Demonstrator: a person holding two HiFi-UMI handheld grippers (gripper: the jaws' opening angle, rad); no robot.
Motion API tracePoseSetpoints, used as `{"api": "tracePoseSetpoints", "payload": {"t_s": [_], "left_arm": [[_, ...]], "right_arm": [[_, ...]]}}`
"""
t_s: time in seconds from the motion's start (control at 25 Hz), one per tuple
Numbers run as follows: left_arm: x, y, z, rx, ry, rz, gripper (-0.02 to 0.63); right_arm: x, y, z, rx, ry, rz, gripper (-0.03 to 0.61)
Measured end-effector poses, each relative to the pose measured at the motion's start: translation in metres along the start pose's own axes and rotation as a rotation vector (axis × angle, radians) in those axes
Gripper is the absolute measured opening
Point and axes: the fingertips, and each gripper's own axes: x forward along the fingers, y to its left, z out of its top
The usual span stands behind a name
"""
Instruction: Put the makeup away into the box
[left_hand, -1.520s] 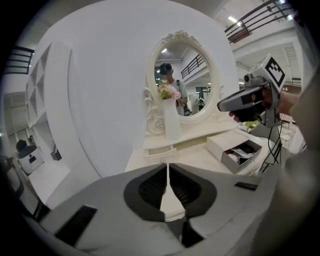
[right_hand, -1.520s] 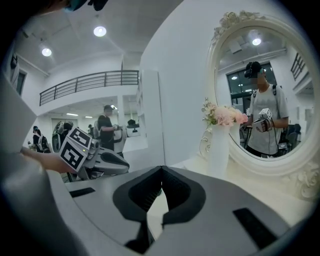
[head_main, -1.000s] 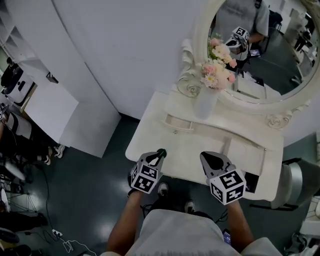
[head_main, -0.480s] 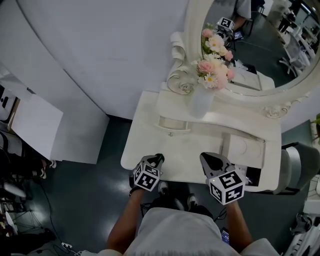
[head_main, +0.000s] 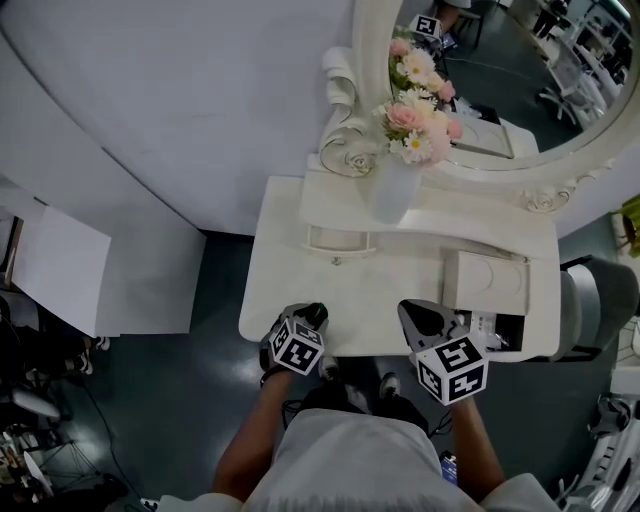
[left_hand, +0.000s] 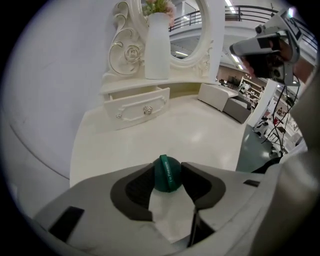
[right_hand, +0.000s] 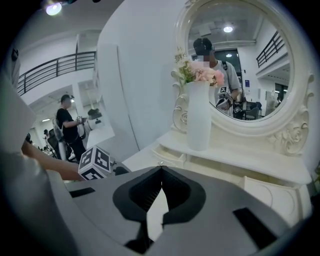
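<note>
A small dark green ball of makeup (left_hand: 167, 173) with a lettered band sits between the tips of my left gripper (left_hand: 168, 176). Both tips touch it while the jaws are opening. Just beneath it lies the white dressing table (left_hand: 150, 130), near that table's front left edge. In the head view that gripper (head_main: 313, 314) hangs over the table's front edge. My right gripper (right_hand: 161, 169) is shut on nothing, and in the head view it (head_main: 414, 316) is over the front edge to the right. A white box (head_main: 487, 281) lies on the table's right side.
A white vase of pink flowers (head_main: 392, 190) stands on the raised shelf under the oval mirror (head_main: 500, 70). A small drawer (left_hand: 137, 106) sticks out below the shelf. A dark open compartment (head_main: 503, 334) shows at the front right corner. A grey stool (head_main: 595, 300) stands at the right.
Both grippers have sunk toward the table's front edge, the left one more, with the green ball at its tips. The head camera has swung, so the table sits higher in view.
</note>
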Motion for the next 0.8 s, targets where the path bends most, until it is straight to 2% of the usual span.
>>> {"api": "tracePoseSetpoints", "payload": {"t_s": [0.24,0.36,0.64,0.8], "left_arm": [[0.003,0.000,-0.002,0.020,0.010,-0.006,0.198],[0.003,0.000,-0.004,0.038,0.019,-0.013,0.184],[0.003,0.000,-0.003,0.068,0.012,-0.033,0.144],[0.002,-0.002,-0.004,0.083,0.018,-0.030,0.092]], "right_arm": [[-0.006,0.002,-0.008,0.023,0.012,-0.029,0.002],[-0.008,0.005,-0.015,0.035,0.018,-0.042,0.000],[-0.014,0.003,-0.025,0.065,0.013,-0.076,0.000],[-0.022,-0.003,-0.029,0.084,0.007,-0.090,0.001]]}}
